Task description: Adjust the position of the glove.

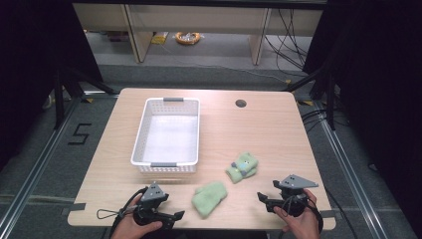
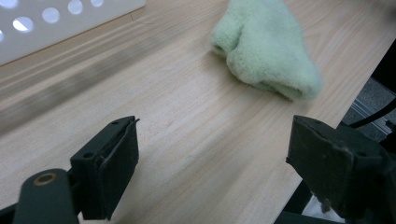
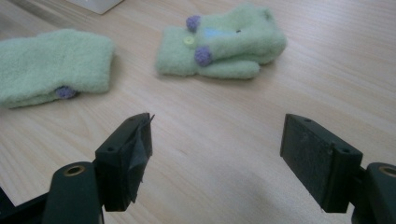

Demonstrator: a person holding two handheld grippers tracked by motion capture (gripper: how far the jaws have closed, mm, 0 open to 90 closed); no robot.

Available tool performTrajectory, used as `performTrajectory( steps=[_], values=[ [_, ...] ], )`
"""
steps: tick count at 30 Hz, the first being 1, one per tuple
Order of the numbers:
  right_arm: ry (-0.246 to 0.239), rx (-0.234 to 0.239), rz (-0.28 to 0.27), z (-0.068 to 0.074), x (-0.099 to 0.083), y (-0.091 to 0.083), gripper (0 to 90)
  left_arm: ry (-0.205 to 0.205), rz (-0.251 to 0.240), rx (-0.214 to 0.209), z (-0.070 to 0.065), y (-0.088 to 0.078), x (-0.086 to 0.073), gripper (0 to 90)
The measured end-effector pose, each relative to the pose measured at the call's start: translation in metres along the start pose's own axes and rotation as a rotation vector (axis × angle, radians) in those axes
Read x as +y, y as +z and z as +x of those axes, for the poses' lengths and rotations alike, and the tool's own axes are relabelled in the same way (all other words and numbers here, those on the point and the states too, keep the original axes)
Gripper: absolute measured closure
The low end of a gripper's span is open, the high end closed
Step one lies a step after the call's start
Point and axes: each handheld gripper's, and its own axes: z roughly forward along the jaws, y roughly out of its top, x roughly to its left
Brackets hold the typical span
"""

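Bare tabletop [image 1: 278, 134] btw. mittens [image 1: 209, 198], basket [image 1: 166, 133]

You sit at a pale wooden table [image 1: 259, 129] on grey carpet [image 1: 214, 74], with metal floor rails [image 1: 30, 174] at either side. Ahead of you stands light wooden furniture [image 1: 199, 22], black curtains [image 1: 378, 74] flanking it.
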Motion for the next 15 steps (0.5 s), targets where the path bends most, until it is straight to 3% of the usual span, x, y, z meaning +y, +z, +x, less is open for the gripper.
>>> performTrajectory(
  steps=[2,5,6,7,10,11,13,14,15],
  values=[
    [-0.031,0.001,-0.015,-0.0014,0.0002,0.0014,27.9,0.031,0.023,0.000,0.0018,-0.0014,0.0004,16.1],
    [-0.047,0.012,-0.018,-0.0016,0.0006,0.0017,29.9,0.019,0.011,-0.001,0.0010,0.0002,0.0002,16.1],
    [-0.019,0.018,-0.008,0.0013,0.0004,0.0012,30.0,0.020,0.013,-0.002,0.0010,0.0003,0.0003,16.1],
    [-0.064,0.005,-0.012,-0.0014,0.0011,0.0018,31.7,0.018,0.013,-0.003,0.0008,0.0004,0.0003,16.1],
    [-0.044,0.013,-0.002,0.0011,0.0014,0.0017,32.7,0.016,0.013,-0.003,0.0004,0.0007,0.0005,16.1],
    [-0.082,0.011,-0.008,-0.0002,0.0024,0.0023,33.4,0.015,0.016,-0.003,-0.0001,0.0005,0.0009,16.1],
    [-0.078,0.015,-0.003,0.0006,0.0029,0.0022,33.9,0.022,0.025,0.003,0.0002,0.0001,0.0010,16.1],
    [-0.108,0.022,-0.014,0.0003,0.0044,0.0032,34.3,0.015,0.011,-0.009,-0.0021,0.0008,0.0012,16.1],
    [-0.108,0.022,-0.014,0.0003,0.0044,0.0032,34.3,0.015,0.011,-0.009,-0.0021,0.0008,0.0012,16.1]
  ],
)
